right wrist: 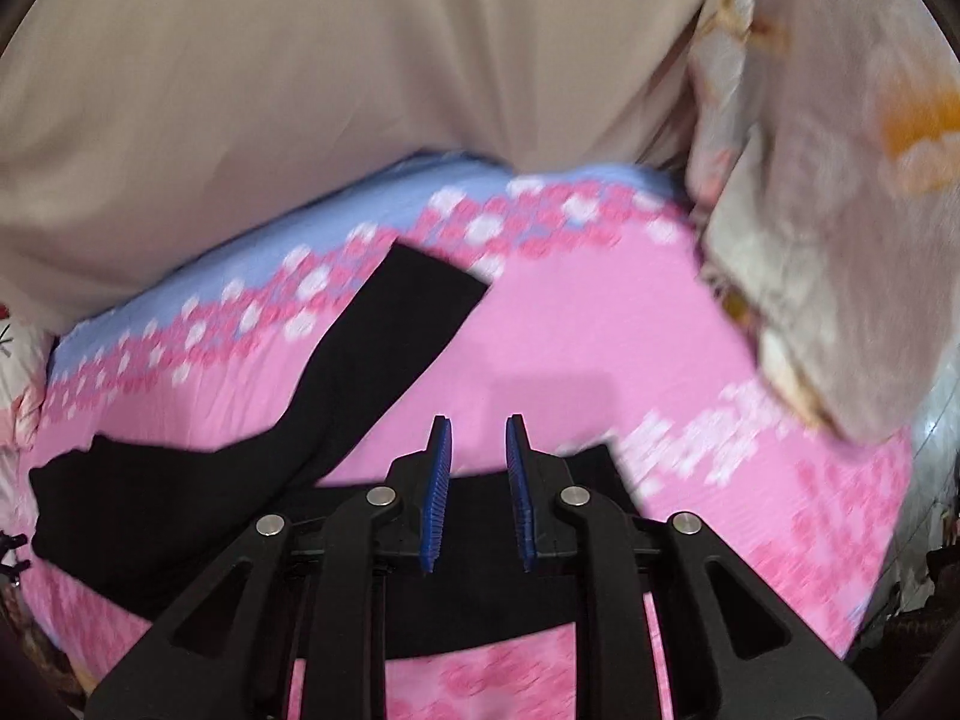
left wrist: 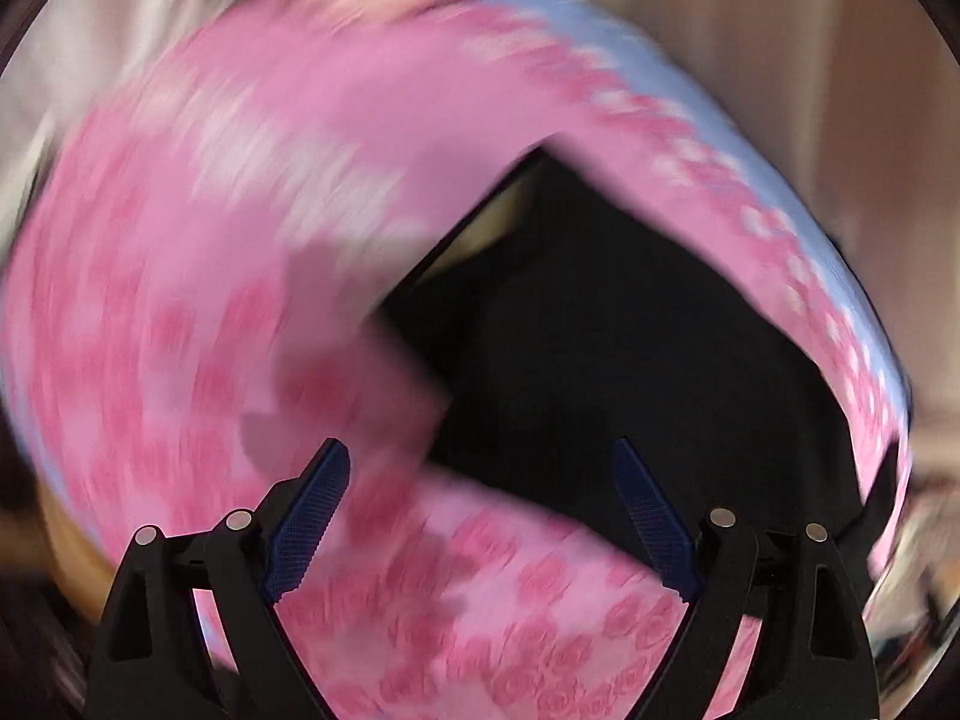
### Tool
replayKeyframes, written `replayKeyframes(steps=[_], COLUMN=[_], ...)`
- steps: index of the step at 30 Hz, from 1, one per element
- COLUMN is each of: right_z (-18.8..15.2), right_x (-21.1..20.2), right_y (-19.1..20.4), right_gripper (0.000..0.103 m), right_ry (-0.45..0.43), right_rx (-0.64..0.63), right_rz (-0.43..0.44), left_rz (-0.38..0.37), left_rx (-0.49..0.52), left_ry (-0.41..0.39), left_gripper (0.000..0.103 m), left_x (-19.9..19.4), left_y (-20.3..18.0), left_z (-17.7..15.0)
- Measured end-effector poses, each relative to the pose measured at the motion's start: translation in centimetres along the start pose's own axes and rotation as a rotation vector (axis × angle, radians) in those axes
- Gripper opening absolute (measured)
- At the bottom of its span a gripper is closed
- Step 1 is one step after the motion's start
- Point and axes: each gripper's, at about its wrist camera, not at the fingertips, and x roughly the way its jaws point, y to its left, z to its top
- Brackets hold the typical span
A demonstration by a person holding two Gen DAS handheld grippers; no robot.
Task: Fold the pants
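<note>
Black pants (right wrist: 372,360) lie on a pink flowered bedsheet (right wrist: 600,348). One leg stretches up and away, and another part runs across under my right gripper (right wrist: 479,420). Its blue pads stand close together with a narrow gap, and I see no cloth pinched between them. In the blurred left wrist view the pants (left wrist: 600,330) show as a dark patch ahead and to the right of my left gripper (left wrist: 480,450). That gripper hangs above the sheet (left wrist: 210,240) with its jaws spread wide and nothing between them.
A beige blanket or pillow (right wrist: 300,60) lies along the far side of the bed. A pale flowered cloth (right wrist: 828,210) is bunched at the right. The sheet has a light blue border (right wrist: 270,240) at its far edge.
</note>
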Motion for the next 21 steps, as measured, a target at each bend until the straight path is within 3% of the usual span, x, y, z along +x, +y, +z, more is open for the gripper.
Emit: replayKeyframes(steps=[2,4,6,7,8,9,11,15,17,19,21], right_z=[-1.5,-2.4,-3.2,-3.3,-3.4,-3.4,-3.4,-3.3,-3.5,-4.0,-4.7], right_x=[0.8,1.8,2.8,3.2,3.5,3.5,3.4,3.1,3.0,3.0,3.3], right_y=[1.8,3.6,5.5,6.5,7.6,8.7,10.1,12.3,12.7,13.0,12.9], right_gripper=[0.019,0.019,0.019,0.019,0.019,0.019,0.019,0.019,0.019,0.019,0.024], right_ry=[0.031,0.063,0.086,0.098,0.105,0.107,0.105,0.104,0.109,0.118,0.131], right_rx=[-0.014,-0.017,-0.022,-0.027,-0.037,-0.054,-0.079,-0.103,-0.102,-0.111,-0.111], right_rz=[0.024,0.057,0.078,0.095,0.104,0.113,0.129,0.141,0.147,0.143,0.138], left_rz=[-0.071,-0.142,-0.159,-0.128,-0.086,-0.091,-0.124,-0.233,-0.245,-0.206,-0.141], left_rx=[-0.182,-0.271,-0.293,-0.278,-0.241,-0.210,-0.170,0.043,0.139,0.150,0.094], left_ry=[-0.004,0.004,0.023,0.038,0.035,0.049,-0.009,-0.225,-0.300,-0.263,-0.151], left_gripper=[0.086,0.086,0.084,0.080,0.041,0.014,0.007,0.007,0.008,0.009,0.009], left_x=[0.7,1.8,3.1,3.6,3.5,3.1,1.1,-5.5,-7.2,-5.3,-1.1], left_y=[2.5,3.4,3.0,2.3,1.3,0.4,-0.8,-5.6,-7.2,-6.1,-3.0], left_z=[-1.6,-2.1,-1.7,-1.3,-0.7,0.2,1.8,5.6,6.4,6.8,5.8])
